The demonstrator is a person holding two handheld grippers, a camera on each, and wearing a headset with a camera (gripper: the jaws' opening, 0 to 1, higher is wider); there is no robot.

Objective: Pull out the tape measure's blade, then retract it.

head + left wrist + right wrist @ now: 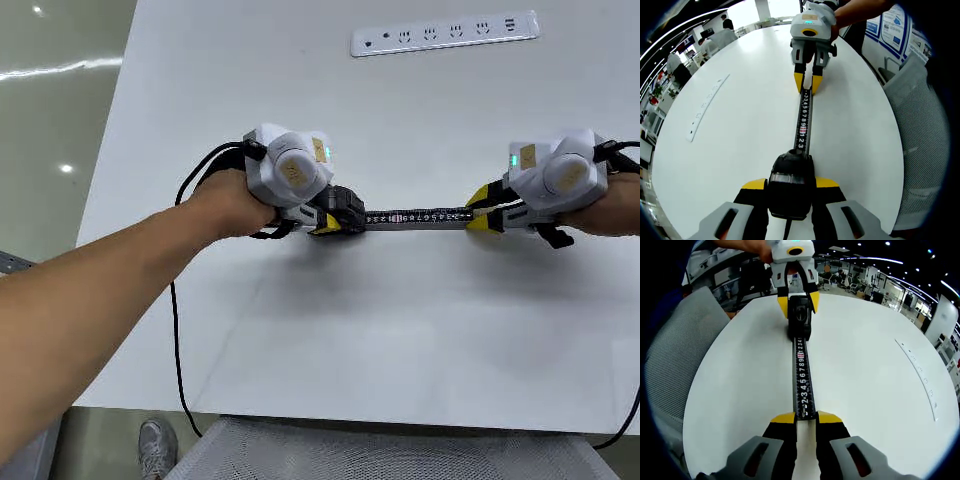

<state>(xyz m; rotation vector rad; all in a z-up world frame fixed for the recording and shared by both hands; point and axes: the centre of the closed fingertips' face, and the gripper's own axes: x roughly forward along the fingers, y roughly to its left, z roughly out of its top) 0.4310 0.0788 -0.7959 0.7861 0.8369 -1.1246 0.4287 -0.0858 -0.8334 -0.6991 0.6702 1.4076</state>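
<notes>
As left claw (791, 183) grips case (801, 315), blade (415, 216) extended

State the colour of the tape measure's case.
Black; the tape measure's case shows best in the left gripper view.

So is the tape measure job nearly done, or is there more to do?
About halfway, I'd say. Done: the blade is out, stretched over the table with its numbers showing. In hand: the left gripper is clamped on the tape measure's case, and the right gripper pinches the blade's end. Left: letting the blade slide into the case again.
</notes>
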